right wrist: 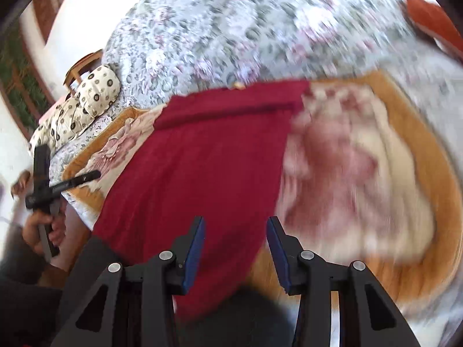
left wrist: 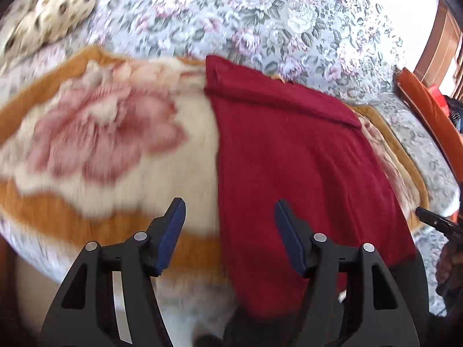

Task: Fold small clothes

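**Inspector A:** Garment first. The dark red garment (left wrist: 303, 167) lies flat on the cream blanket with the rose pattern and ochre border (left wrist: 110, 133), which itself lies on the floral bedspread (left wrist: 260, 23). In the left wrist view the garment runs from about 12 o'clock down to 6 o'clock, right of centre, with a folded band along its far edge.

**Inspector B:** Confirmed from the right wrist view: the same garment (right wrist: 208, 167) fills the centre-left, the blanket (right wrist: 361, 173) at 3 o'clock, badly blurred. Left gripper?

**Inspector A:** The left gripper (left wrist: 230, 219) hangs above the garment's left edge, jaws parted, nothing between the blue pads (left wrist: 173, 231). No contact with the cloth that I can make out.

**Inspector B:** The right gripper (right wrist: 235, 237) likewise: jaws apart, nothing pinched, the garment's right edge under the gap. Whether the tips touch the fabric, I cannot tell.

**Inspector A:** Surroundings: a spotted cushion (left wrist: 55, 8) at 10 o'clock on the bedspread.

**Inspector B:** At 9 o'clock in my view, the left gripper (right wrist: 69, 182) appears beside the blanket's edge, held by a hand (right wrist: 43, 231).
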Demonstrator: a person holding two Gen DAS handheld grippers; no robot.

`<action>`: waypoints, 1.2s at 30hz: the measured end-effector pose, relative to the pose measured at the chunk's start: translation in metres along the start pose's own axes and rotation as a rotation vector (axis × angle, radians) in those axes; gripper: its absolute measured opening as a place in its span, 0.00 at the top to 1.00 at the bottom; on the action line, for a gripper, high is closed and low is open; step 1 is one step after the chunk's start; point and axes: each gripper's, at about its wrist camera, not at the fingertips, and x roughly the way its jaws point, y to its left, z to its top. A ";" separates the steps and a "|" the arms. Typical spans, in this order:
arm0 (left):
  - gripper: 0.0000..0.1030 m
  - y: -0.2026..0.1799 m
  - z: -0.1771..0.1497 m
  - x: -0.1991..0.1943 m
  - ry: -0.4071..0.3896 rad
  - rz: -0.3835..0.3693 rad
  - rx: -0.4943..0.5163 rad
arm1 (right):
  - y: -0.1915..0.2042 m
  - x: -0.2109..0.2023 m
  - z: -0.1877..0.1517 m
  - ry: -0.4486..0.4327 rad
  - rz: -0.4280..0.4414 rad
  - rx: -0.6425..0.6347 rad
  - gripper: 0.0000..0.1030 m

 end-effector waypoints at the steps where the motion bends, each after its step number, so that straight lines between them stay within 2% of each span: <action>1: 0.38 0.002 -0.012 0.001 0.017 -0.027 -0.009 | -0.002 -0.001 -0.010 0.010 0.020 0.028 0.59; 7: 0.38 0.008 -0.052 0.018 0.083 -0.044 -0.039 | -0.005 0.017 -0.043 0.135 0.093 0.121 0.59; 13: 0.37 0.023 -0.050 0.030 0.127 -0.152 -0.153 | 0.006 0.032 -0.037 0.164 0.086 0.039 0.59; 16: 0.34 0.025 -0.045 0.030 0.148 -0.186 -0.165 | 0.007 0.038 -0.036 0.165 0.097 0.029 0.61; 18: 0.34 0.023 -0.043 0.029 0.151 -0.208 -0.180 | 0.003 0.036 -0.038 0.147 0.127 0.050 0.68; 22: 0.35 0.011 -0.044 0.029 0.160 -0.265 -0.142 | -0.004 0.032 -0.042 0.125 0.178 0.104 0.71; 25: 0.47 0.008 -0.043 0.032 0.165 -0.297 -0.151 | -0.007 0.031 -0.044 0.112 0.192 0.112 0.71; 27: 0.65 0.011 -0.042 0.034 0.172 -0.296 -0.170 | -0.007 0.030 -0.045 0.110 0.194 0.102 0.72; 28: 0.73 0.014 -0.043 0.033 0.174 -0.308 -0.178 | -0.006 0.029 -0.044 0.110 0.202 0.097 0.78; 29: 0.89 0.015 -0.043 0.032 0.176 -0.324 -0.184 | -0.004 0.029 -0.043 0.111 0.213 0.085 0.82; 33: 0.93 0.011 -0.040 0.020 0.158 -0.306 -0.162 | 0.007 0.027 -0.042 0.108 0.181 0.037 0.93; 36: 0.94 0.008 -0.037 0.004 0.121 -0.299 -0.161 | 0.006 0.015 -0.041 0.074 0.190 0.057 0.94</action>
